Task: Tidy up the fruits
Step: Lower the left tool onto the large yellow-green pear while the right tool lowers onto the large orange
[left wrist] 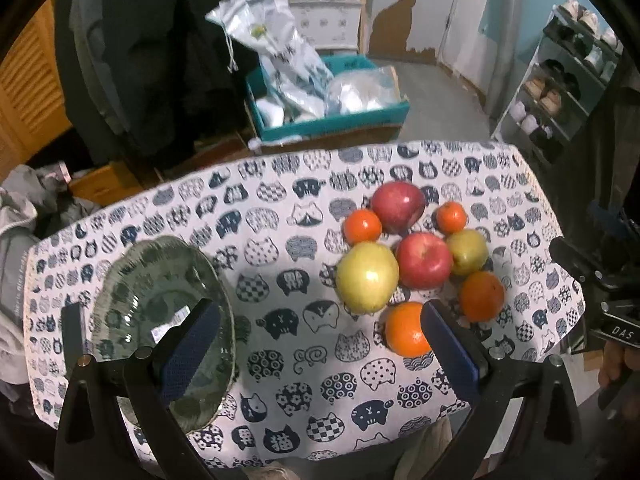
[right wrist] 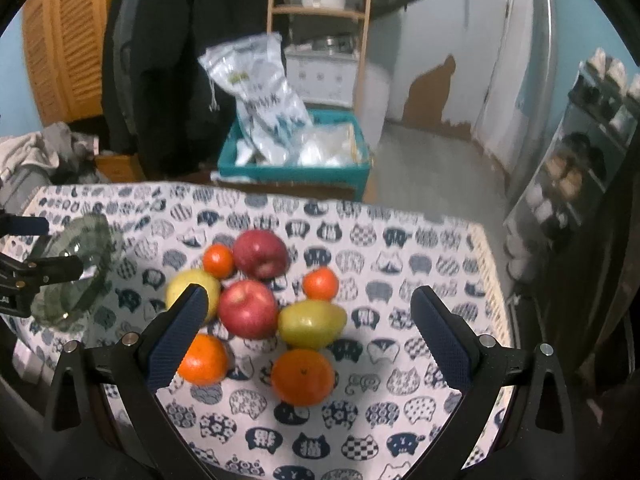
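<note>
A cluster of fruit lies on the cat-print tablecloth (left wrist: pixel 280 312): two red apples (left wrist: pixel 424 260) (right wrist: pixel 248 309), two yellow-green apples (left wrist: pixel 367 277) (right wrist: pixel 312 324) and several oranges (left wrist: pixel 406 329) (right wrist: pixel 303 377). A clear glass bowl (left wrist: pixel 160 320) sits left of the fruit; it also shows in the right wrist view (right wrist: pixel 76 272). My left gripper (left wrist: pixel 320 344) is open above the cloth, its left finger over the bowl, its right finger beside an orange. My right gripper (right wrist: pixel 308 332) is open above the fruit cluster and holds nothing.
Beyond the table's far edge stands a teal crate (left wrist: pixel 328 120) with plastic bags. A shoe rack (left wrist: pixel 560 92) is at the right, dark coats (right wrist: pixel 168 60) and a clothes pile (left wrist: pixel 24 216) at the left. The other gripper's body (left wrist: pixel 600 280) is at the table's right edge.
</note>
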Motion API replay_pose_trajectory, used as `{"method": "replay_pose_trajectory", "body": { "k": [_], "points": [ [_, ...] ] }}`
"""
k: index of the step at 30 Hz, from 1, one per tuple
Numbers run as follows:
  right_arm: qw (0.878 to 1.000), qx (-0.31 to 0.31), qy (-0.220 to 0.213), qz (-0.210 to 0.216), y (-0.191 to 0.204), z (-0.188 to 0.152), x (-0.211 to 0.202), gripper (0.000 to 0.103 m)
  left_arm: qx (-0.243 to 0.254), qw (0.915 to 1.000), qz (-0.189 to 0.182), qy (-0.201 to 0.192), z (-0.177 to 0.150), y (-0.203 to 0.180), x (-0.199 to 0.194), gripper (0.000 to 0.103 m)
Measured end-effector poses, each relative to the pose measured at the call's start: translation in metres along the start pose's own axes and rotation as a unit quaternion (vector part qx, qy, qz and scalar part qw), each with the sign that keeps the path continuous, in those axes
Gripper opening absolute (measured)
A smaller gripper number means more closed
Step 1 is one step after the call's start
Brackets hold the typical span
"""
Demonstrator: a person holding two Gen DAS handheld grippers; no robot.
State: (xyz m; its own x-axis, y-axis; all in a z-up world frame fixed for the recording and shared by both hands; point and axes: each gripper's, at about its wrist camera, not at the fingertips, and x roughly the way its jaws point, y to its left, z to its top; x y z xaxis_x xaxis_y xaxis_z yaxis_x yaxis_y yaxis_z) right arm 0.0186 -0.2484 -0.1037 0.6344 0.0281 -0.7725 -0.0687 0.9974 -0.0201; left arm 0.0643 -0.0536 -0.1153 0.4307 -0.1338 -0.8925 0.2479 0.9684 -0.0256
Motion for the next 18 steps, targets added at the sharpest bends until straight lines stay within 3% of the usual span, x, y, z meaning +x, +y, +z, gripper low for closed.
{"method": "replay_pose_trajectory", "body": {
  "k": [18],
  "points": [
    [0.985, 0.05, 0.161, 0.024, -0.02, -0.048, 0.098, 0.1, 0.011, 0.9967, -0.011, 0.079, -0.009, -0.016, 0.07, 0.102]
  ]
}}
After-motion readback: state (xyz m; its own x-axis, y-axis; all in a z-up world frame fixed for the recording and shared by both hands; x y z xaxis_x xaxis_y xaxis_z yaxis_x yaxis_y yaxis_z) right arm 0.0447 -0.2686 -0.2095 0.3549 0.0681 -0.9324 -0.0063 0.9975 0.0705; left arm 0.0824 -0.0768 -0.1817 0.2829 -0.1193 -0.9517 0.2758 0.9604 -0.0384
